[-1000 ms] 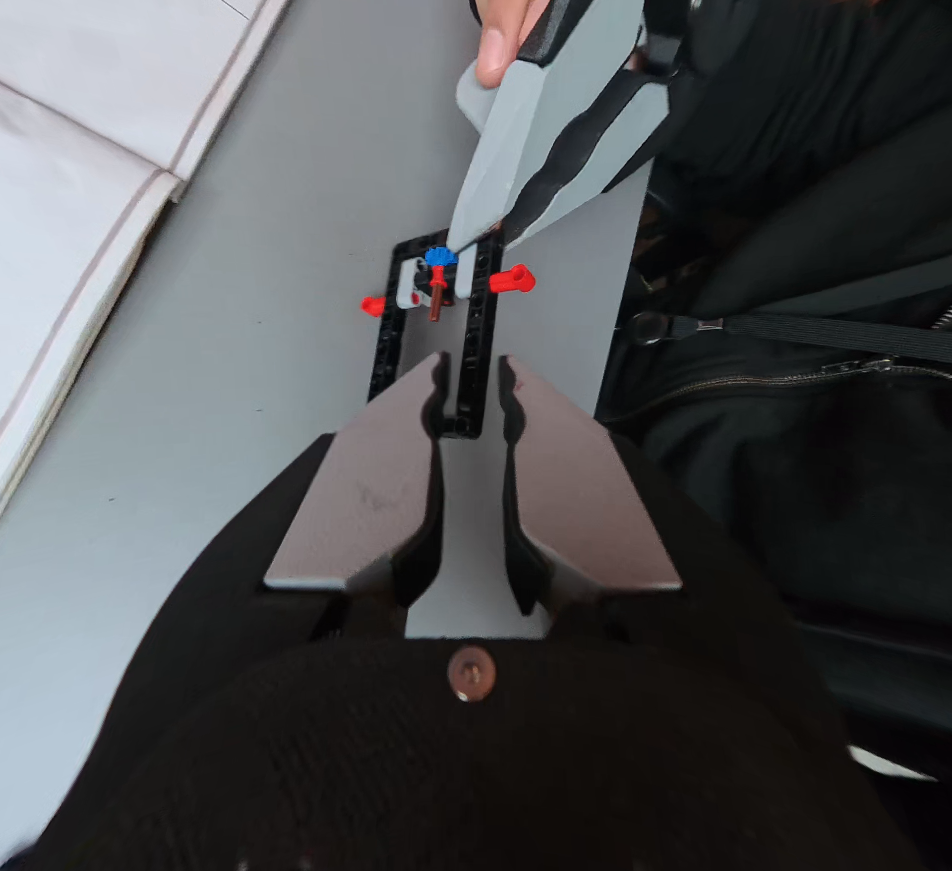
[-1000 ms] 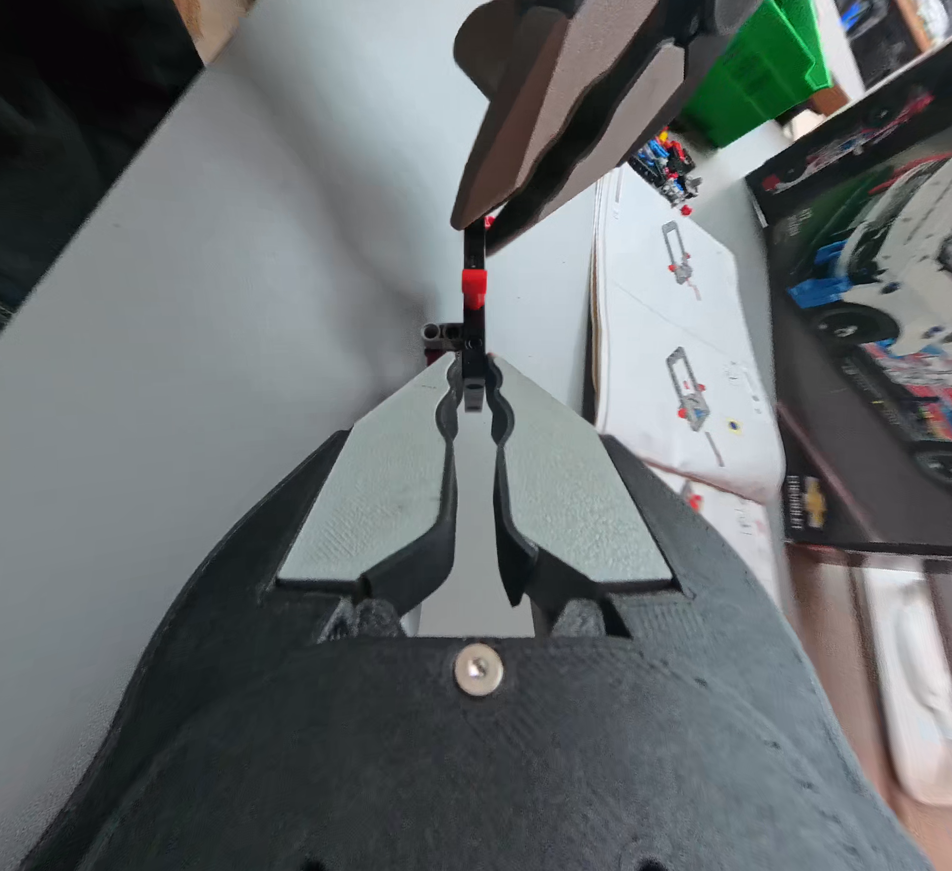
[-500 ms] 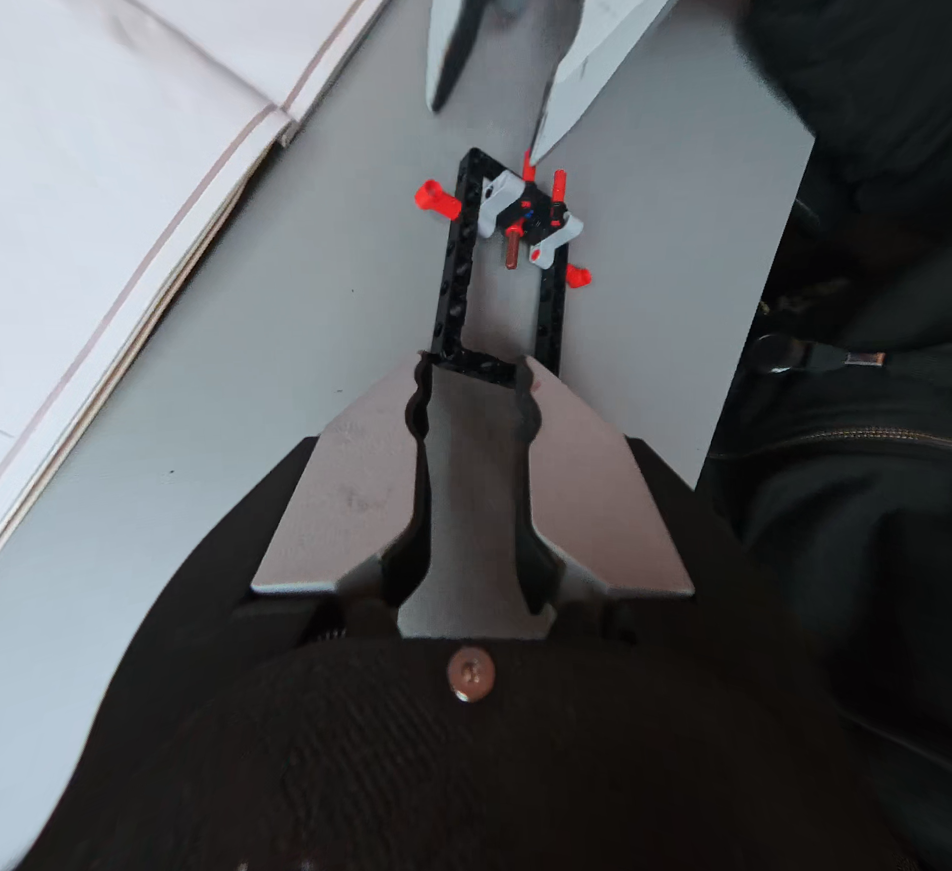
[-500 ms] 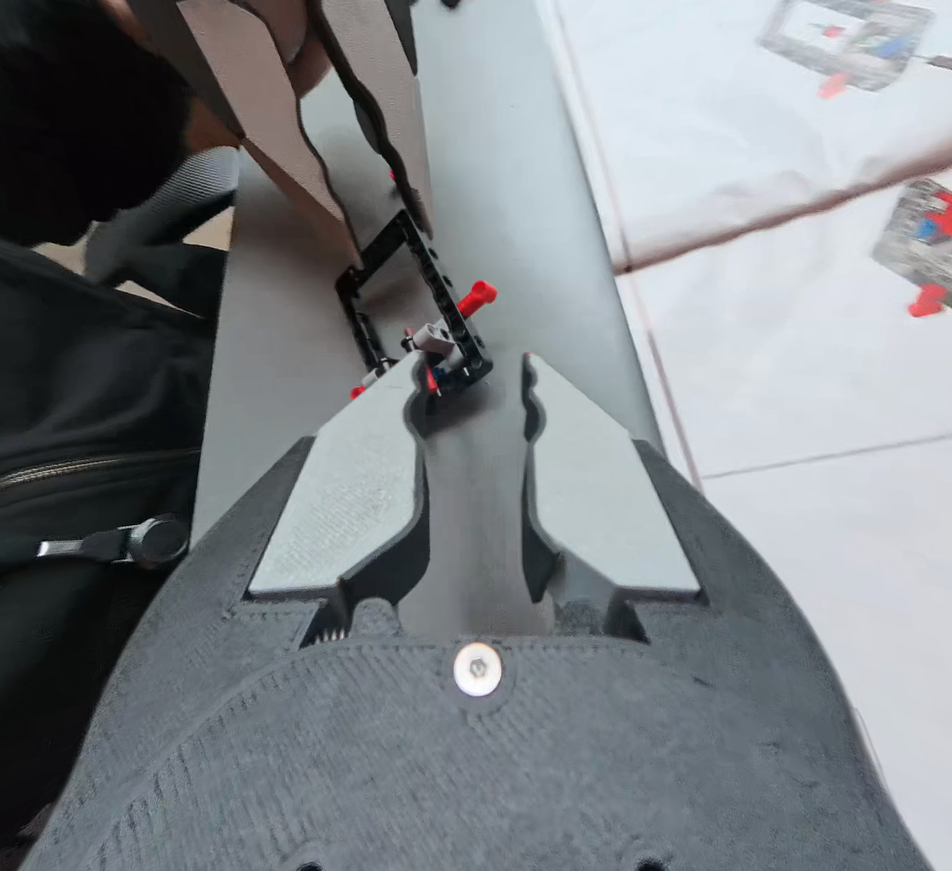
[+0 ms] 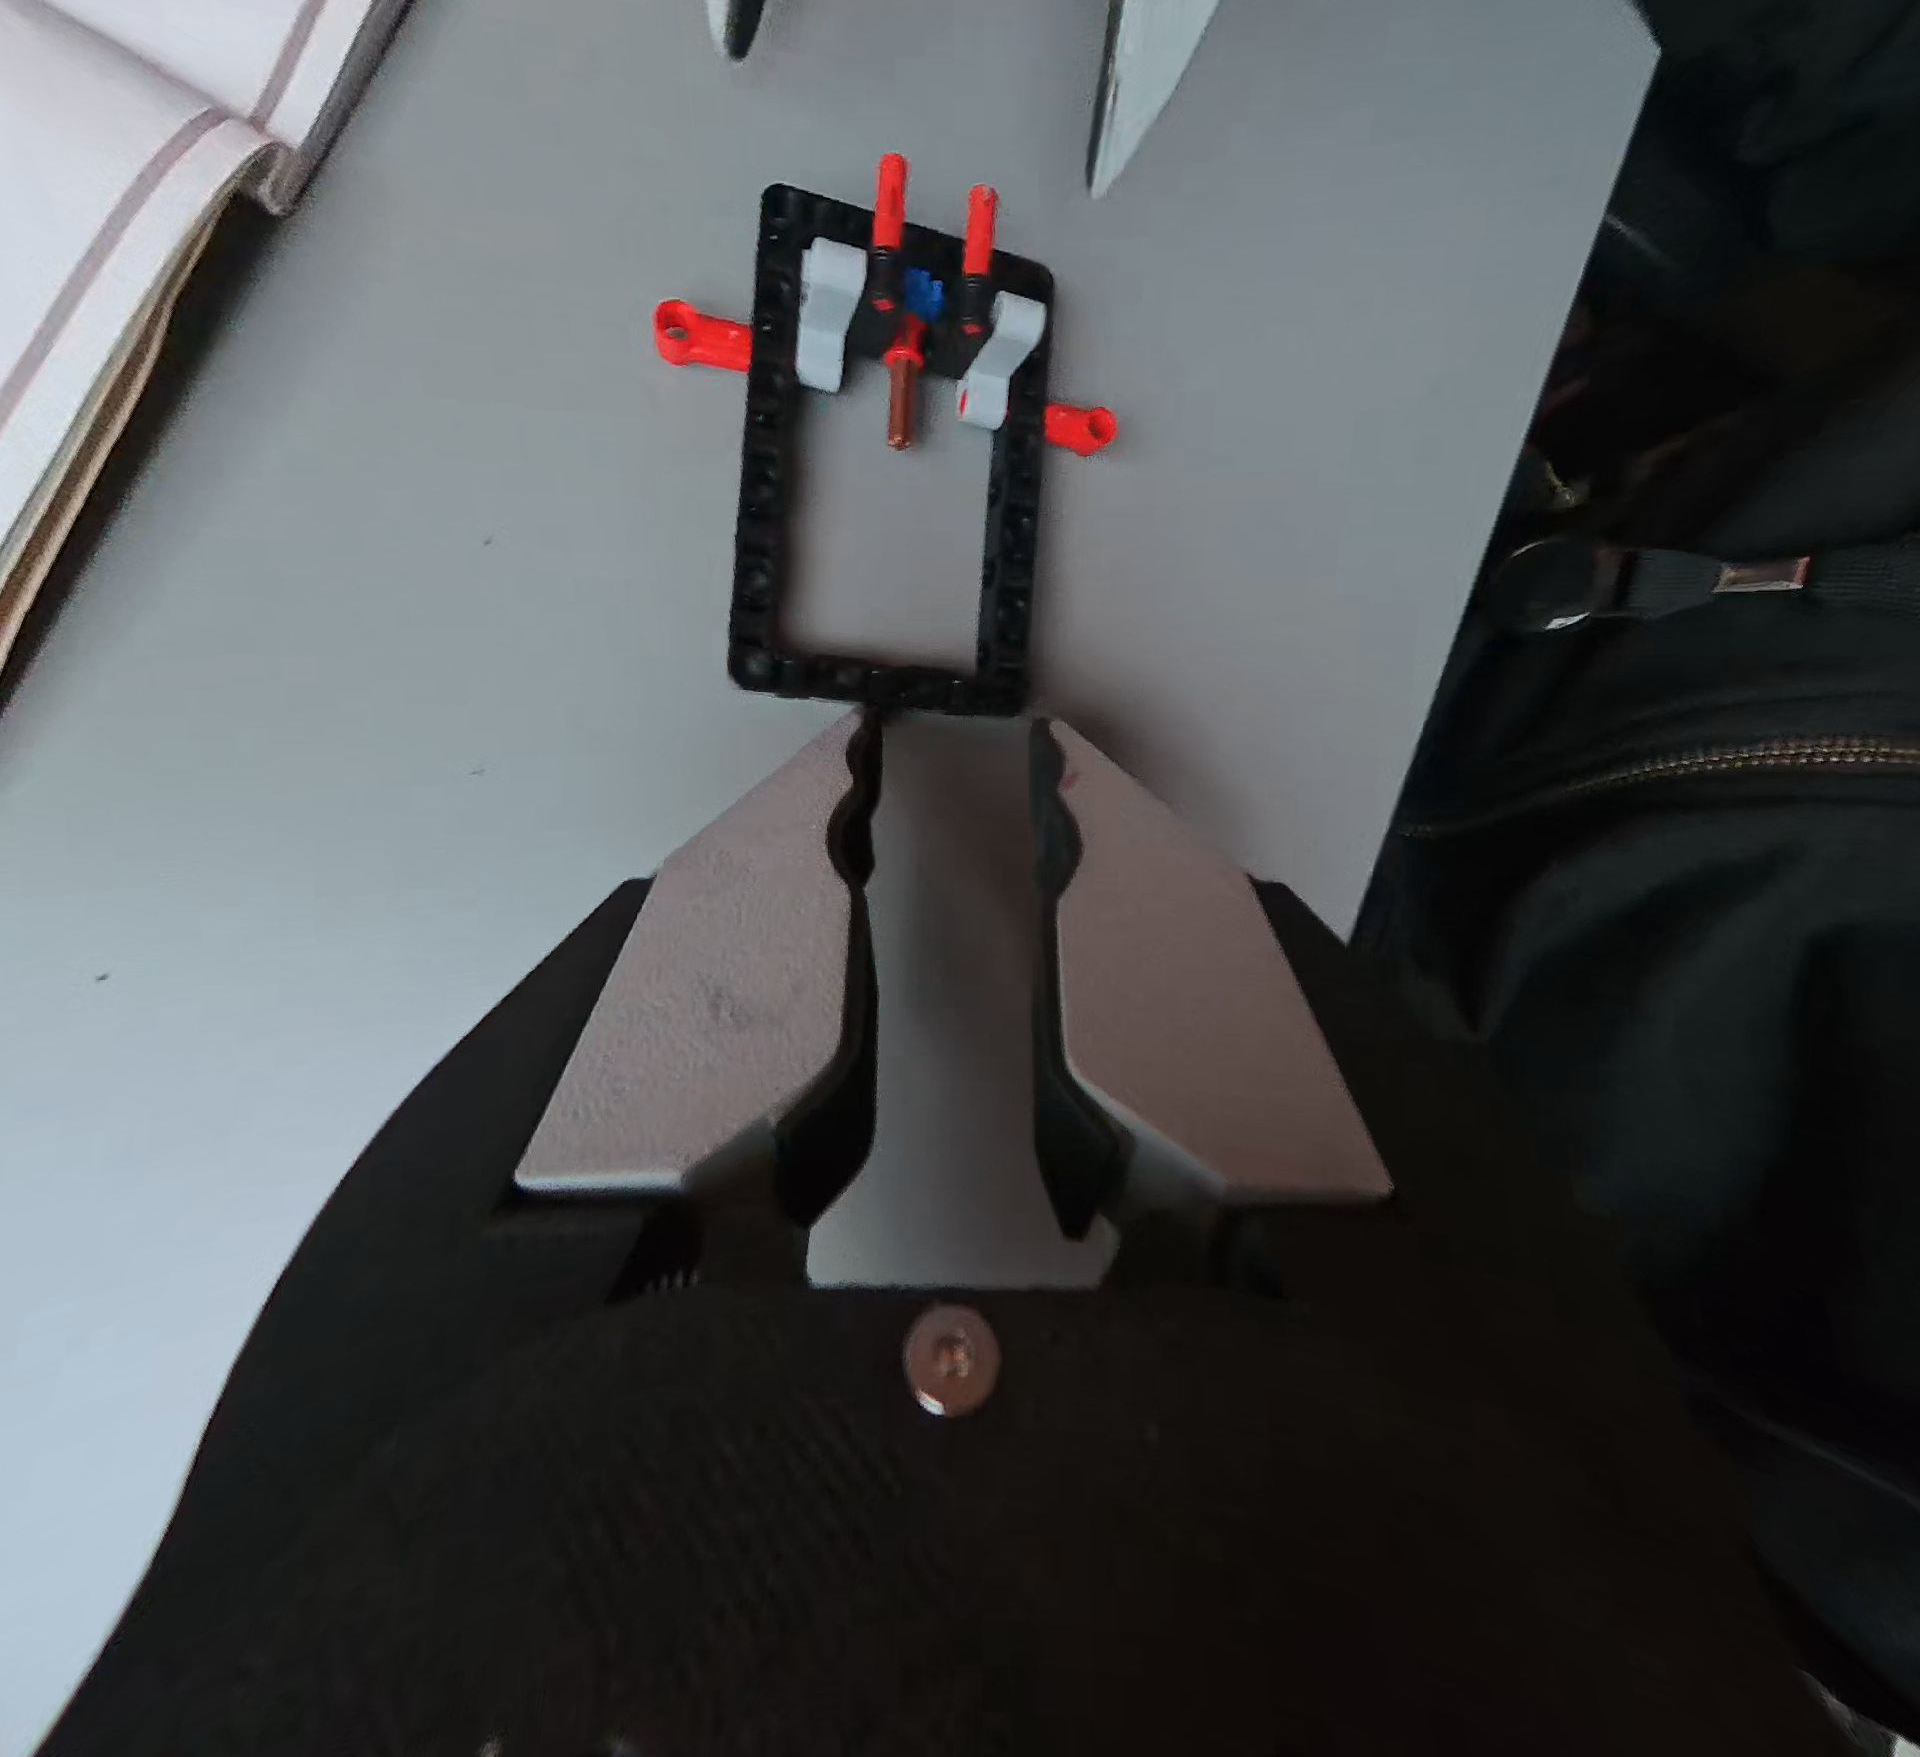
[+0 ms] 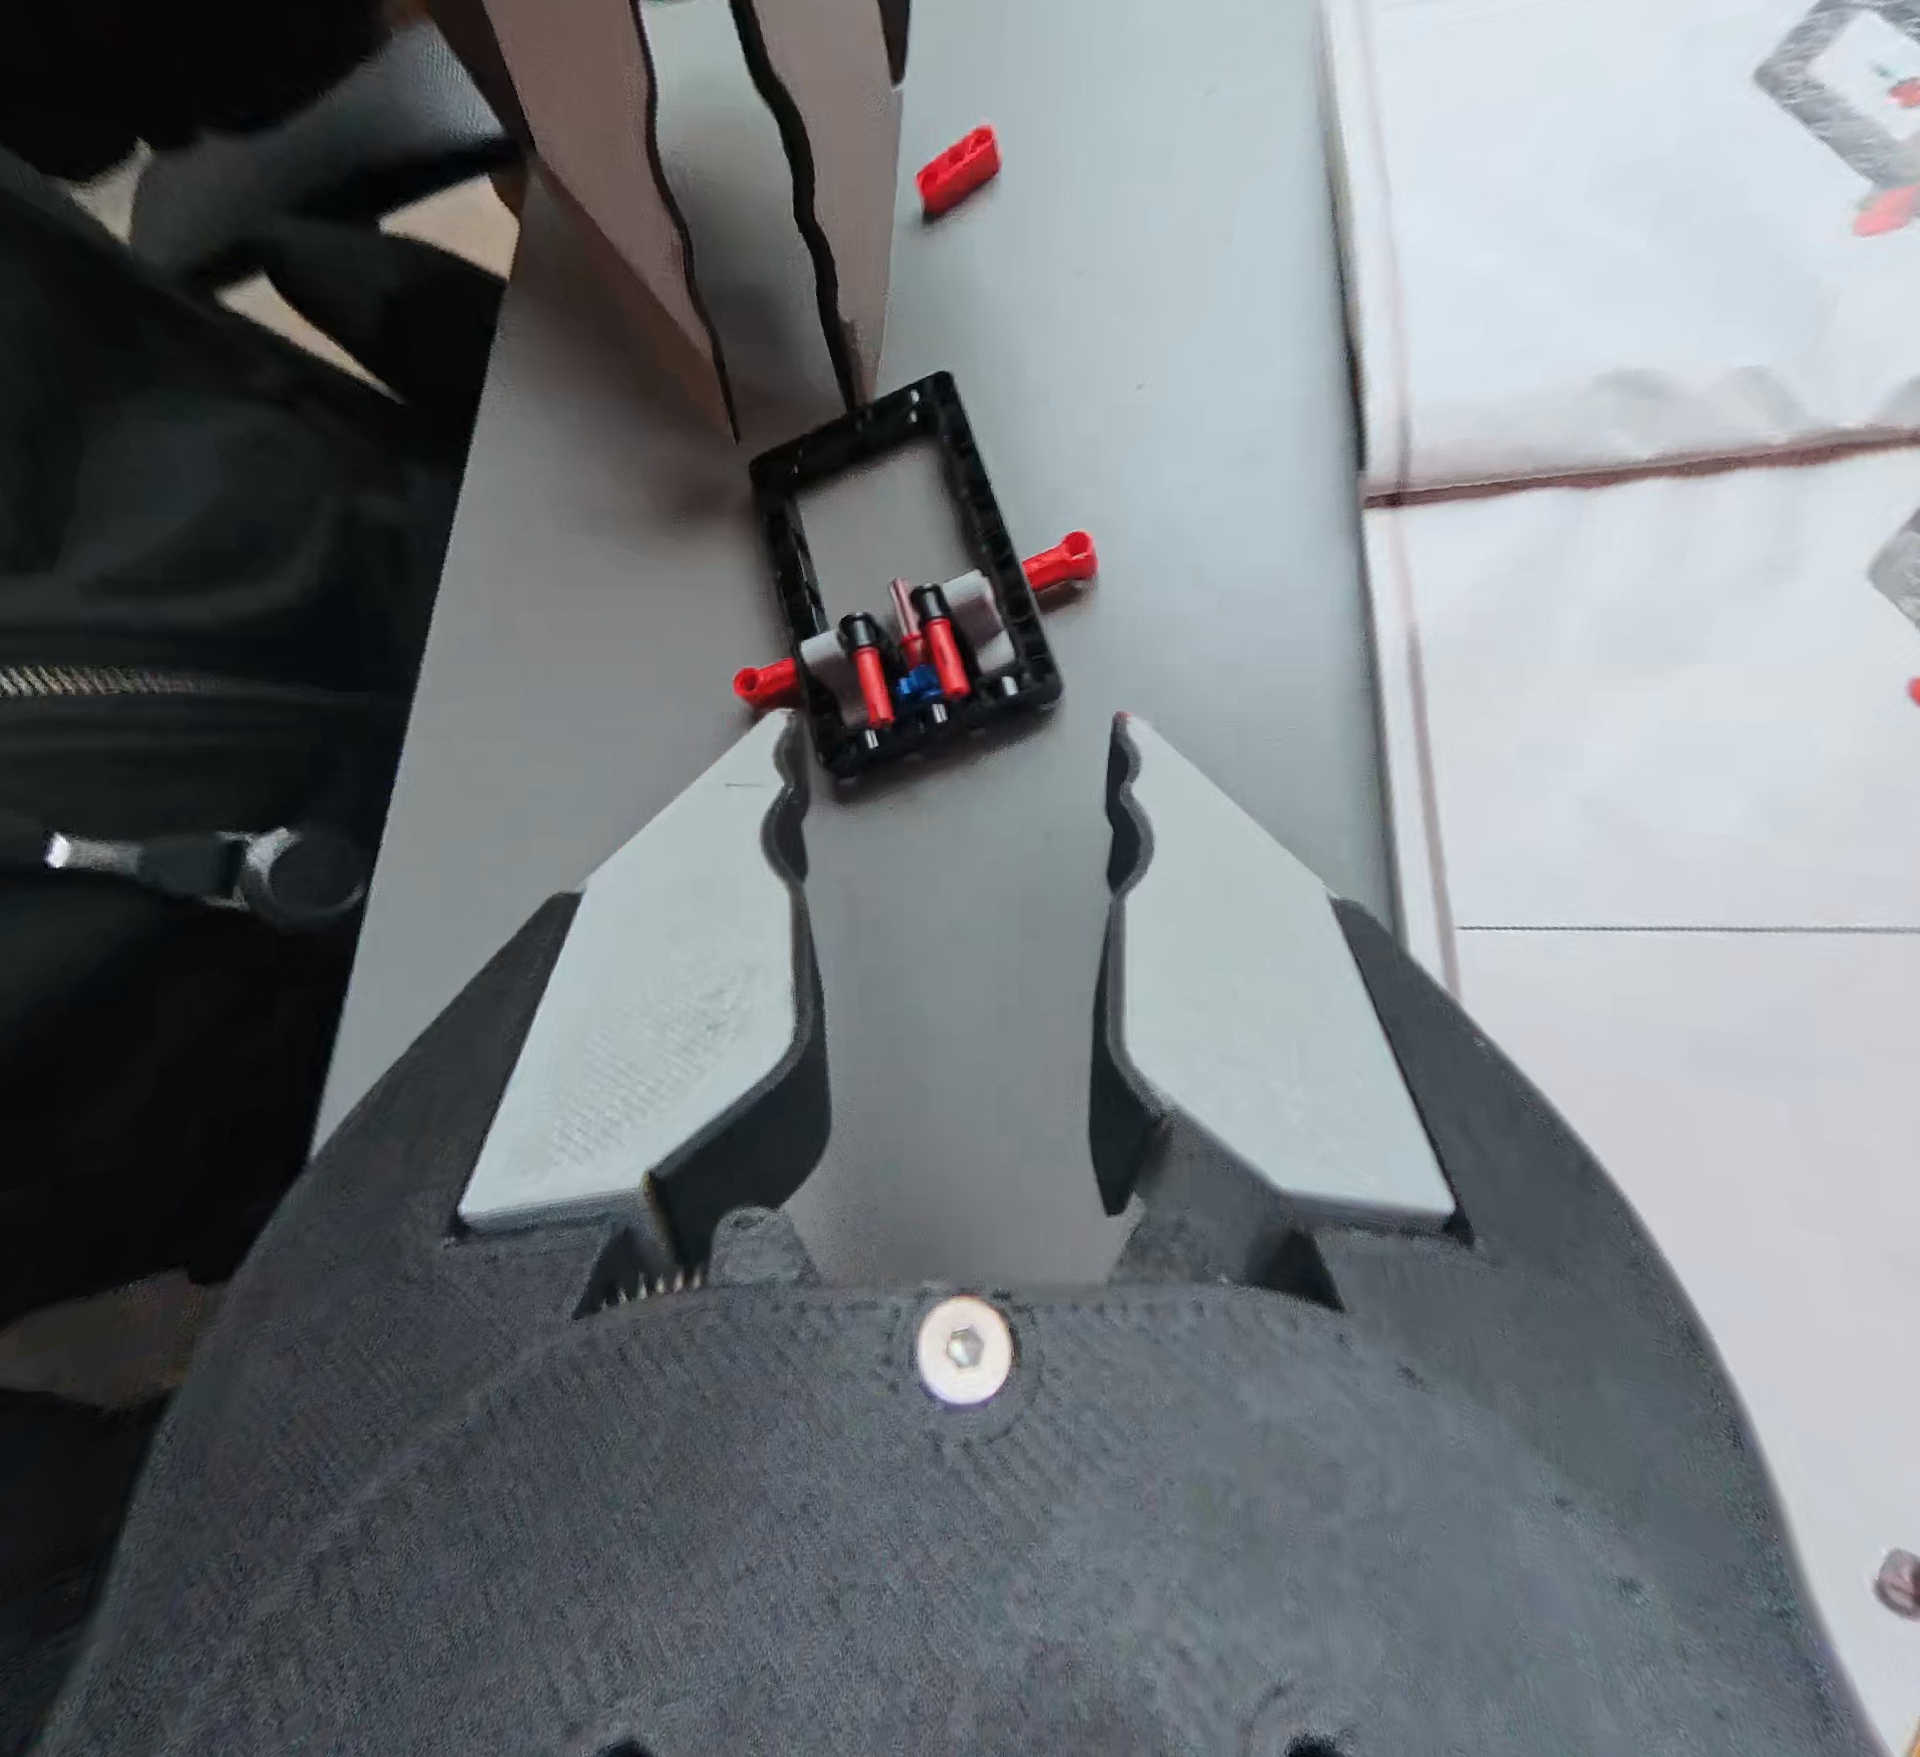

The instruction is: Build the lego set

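A black rectangular lego frame (image 5: 753, 481) lies flat on the grey table (image 5: 416, 668). Two grey pieces, several red pins, a blue piece (image 5: 920, 291) and a brown axle (image 5: 899, 403) sit at one end of it. My left gripper (image 5: 951, 731) is open and empty, its tips just short of the frame's plain end. My right gripper (image 6: 954, 731) is open wider and empty, its tips just short of the frame's (image 6: 982, 523) fitted end. Each gripper shows in the other's view, the right (image 5: 914, 107) and the left (image 6: 790, 398).
An open white instruction booklet (image 6: 1662, 253) lies along one side of the table and also shows in the left wrist view (image 5: 104, 45). A loose red piece (image 6: 956, 167) lies beyond the frame. The table edge and a person's black jacket (image 5: 1662, 876) are on the other side. Some 10 cm of space lies between my two pairs of fingers. The loose red piece (image 6: 956, 167) lies some 7 cm from my left tips, 15 cm from my right tips.
Both grippers were shut on the frame and held it up on edge. Both have opened and drawn back, and the frame now lies flat on the table.
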{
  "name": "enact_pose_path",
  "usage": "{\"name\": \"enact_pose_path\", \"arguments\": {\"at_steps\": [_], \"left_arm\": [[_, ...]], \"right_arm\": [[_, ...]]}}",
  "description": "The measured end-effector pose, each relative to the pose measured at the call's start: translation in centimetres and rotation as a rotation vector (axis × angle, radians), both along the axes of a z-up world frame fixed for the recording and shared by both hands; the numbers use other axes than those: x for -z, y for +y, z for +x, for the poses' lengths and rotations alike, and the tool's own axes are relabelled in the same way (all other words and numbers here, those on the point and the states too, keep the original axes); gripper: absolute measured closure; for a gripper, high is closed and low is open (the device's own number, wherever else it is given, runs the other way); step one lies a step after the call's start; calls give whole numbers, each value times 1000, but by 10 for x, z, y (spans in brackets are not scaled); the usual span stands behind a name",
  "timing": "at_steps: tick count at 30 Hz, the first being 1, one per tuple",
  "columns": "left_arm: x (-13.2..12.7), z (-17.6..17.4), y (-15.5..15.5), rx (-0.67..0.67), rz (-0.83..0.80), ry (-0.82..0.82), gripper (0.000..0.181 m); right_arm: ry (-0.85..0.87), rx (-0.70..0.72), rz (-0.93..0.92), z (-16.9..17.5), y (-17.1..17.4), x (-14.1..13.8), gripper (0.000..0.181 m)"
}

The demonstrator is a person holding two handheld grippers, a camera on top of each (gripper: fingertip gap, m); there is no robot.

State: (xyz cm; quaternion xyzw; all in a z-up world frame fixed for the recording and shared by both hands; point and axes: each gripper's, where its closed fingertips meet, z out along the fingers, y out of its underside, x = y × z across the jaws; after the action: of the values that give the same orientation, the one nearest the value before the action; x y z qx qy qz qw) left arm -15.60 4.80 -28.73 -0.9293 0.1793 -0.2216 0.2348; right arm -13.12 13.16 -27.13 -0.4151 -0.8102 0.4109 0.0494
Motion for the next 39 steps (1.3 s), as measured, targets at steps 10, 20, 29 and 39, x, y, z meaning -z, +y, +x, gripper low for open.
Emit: {"name": "enact_pose_path", "arguments": {"at_steps": [10, 20, 29, 39], "left_arm": [[-5, 43, -7, 49, 21, -115, 153], [-31, -92, -58, -272, 63, 271, 152], [0, -78, -25, -265, 97, 134, 147], [-9, -100, -15, -289, 403, 179, 125]], "right_arm": [[63, -26, 166, -1, 11, 15, 127], [246, 171, 104, -27, 44, -17, 133], [403, 321, 95, -40, 71, -35, 135], [470, 446, 43, -51, 100, -38, 123]]}}
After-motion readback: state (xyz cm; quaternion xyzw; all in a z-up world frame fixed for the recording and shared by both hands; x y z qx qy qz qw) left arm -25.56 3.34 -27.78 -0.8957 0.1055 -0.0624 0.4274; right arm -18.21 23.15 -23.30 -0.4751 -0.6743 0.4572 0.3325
